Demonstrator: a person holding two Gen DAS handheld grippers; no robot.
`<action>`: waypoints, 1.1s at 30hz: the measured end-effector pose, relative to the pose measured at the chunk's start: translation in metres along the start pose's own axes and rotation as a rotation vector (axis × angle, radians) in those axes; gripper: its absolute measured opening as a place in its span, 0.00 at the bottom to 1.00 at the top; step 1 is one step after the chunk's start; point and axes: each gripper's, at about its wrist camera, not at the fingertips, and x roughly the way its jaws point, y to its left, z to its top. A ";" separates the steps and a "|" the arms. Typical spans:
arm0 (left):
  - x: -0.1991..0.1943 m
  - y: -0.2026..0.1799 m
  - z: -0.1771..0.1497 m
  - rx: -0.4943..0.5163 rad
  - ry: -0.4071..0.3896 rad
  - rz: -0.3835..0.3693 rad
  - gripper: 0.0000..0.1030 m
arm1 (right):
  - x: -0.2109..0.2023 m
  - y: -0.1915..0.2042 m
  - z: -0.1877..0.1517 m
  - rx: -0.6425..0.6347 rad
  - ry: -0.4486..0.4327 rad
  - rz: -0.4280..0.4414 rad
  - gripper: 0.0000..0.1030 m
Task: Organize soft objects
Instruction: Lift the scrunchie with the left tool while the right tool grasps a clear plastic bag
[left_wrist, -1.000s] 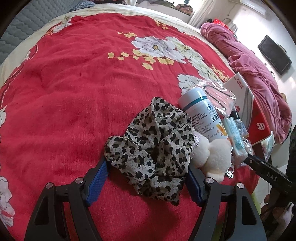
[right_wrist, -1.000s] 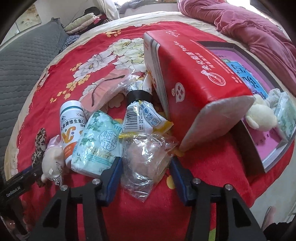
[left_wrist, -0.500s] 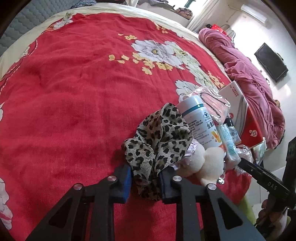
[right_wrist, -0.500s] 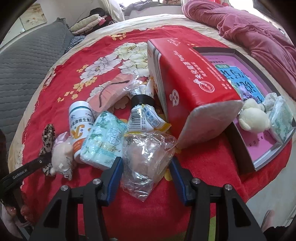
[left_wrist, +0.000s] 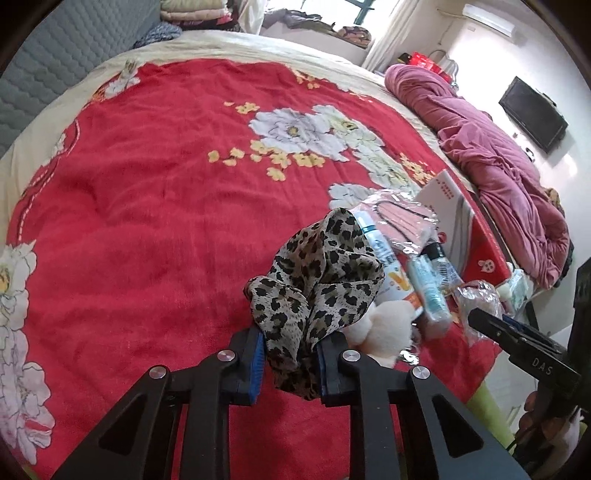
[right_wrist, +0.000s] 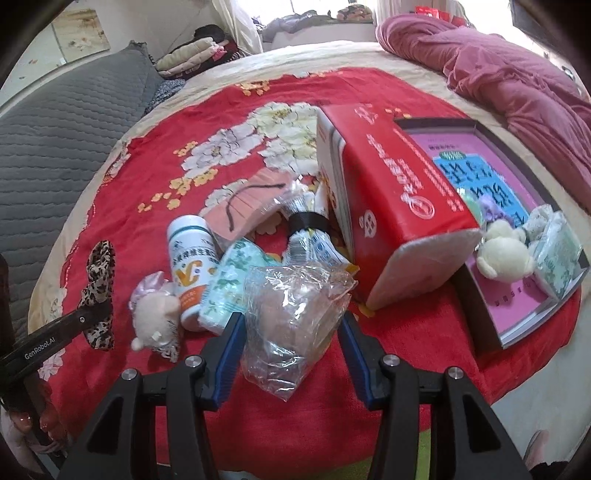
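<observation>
a leopard-print cloth (left_wrist: 317, 280) is pinched in the left gripper (left_wrist: 290, 360), left of the red box (right_wrist: 391, 206). a clear plastic bag (right_wrist: 291, 314) is clasped by the half-open right gripper (right_wrist: 291, 360). next, both likely need carrying rightward to the open tray (right_wrist: 484, 332), where a plush toy (right_wrist: 504, 254) and tissue packs (right_wrist: 557, 254) lie.

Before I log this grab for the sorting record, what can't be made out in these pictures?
- Left wrist view: the leopard cloth hides most of the white bottle and part of the plush toy.
- Right wrist view: whatever is inside the clear plastic bag is blurred by the crinkled film.
- Right wrist view: the red box hides the bedspread behind it.
- Both views: the printing on the bottle is too small to read.
</observation>
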 end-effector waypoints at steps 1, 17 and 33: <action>-0.002 -0.002 0.000 0.004 -0.004 0.003 0.22 | -0.003 0.001 0.001 -0.004 -0.005 0.003 0.50; -0.040 -0.058 0.011 0.109 -0.064 -0.025 0.22 | -0.052 0.009 0.015 -0.045 -0.107 0.018 0.50; -0.058 -0.149 0.023 0.256 -0.084 -0.029 0.22 | -0.106 -0.031 0.031 -0.040 -0.187 0.021 0.50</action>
